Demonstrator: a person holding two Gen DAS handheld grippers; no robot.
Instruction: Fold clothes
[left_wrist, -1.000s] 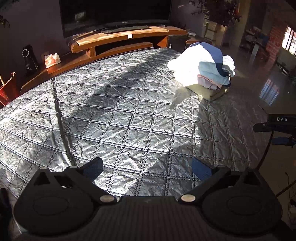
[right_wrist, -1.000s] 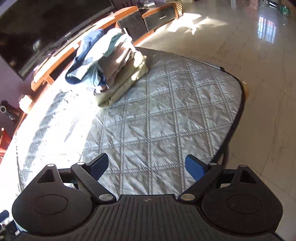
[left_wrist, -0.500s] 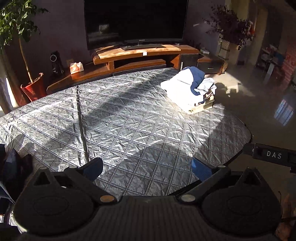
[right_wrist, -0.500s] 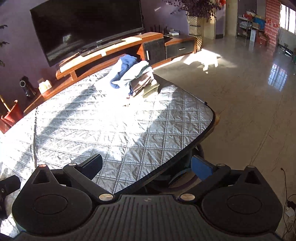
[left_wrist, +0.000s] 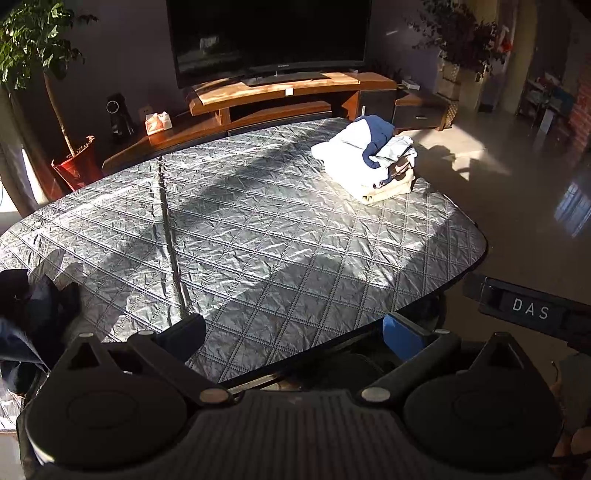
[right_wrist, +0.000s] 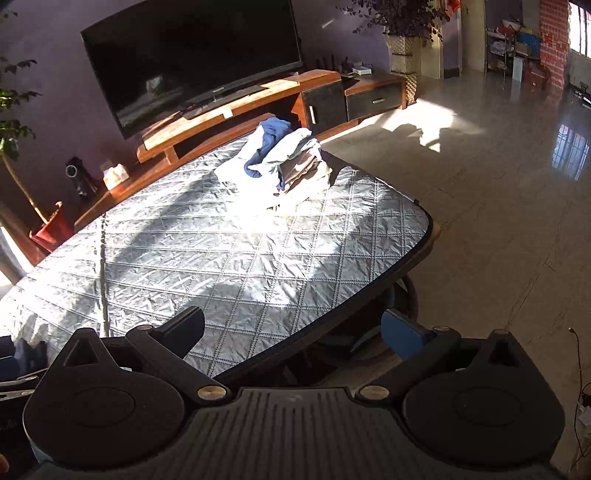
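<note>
Both grippers have drawn back from the quilted tabletop (left_wrist: 258, 236) since a second ago, when they hung low over the cover; its near edge and the dark space beneath it now show in both wrist views. The left gripper (left_wrist: 295, 334) hangs above that near edge, jaws spread wide and holding nothing. The right gripper (right_wrist: 293, 328) sits off the tabletop's near right corner, jaws likewise wide apart and empty, one fingertip over the quilt and the other over the floor (right_wrist: 498, 221) side. The stack of folded clothes (left_wrist: 369, 162) rests on the far right part of the tabletop, well apart from both grippers: pale blue and navy pieces on top, brown and cream layers below, lit by a hard patch of sun. A dark garment (left_wrist: 26, 317) lies bunched at the tabletop's left edge, near the left gripper, partly cut off by the frame. Beyond the tabletop stand a wooden TV stand (left_wrist: 288, 96) with a large television (left_wrist: 269, 33) and a potted plant (left_wrist: 70, 162) in a red pot.
</note>
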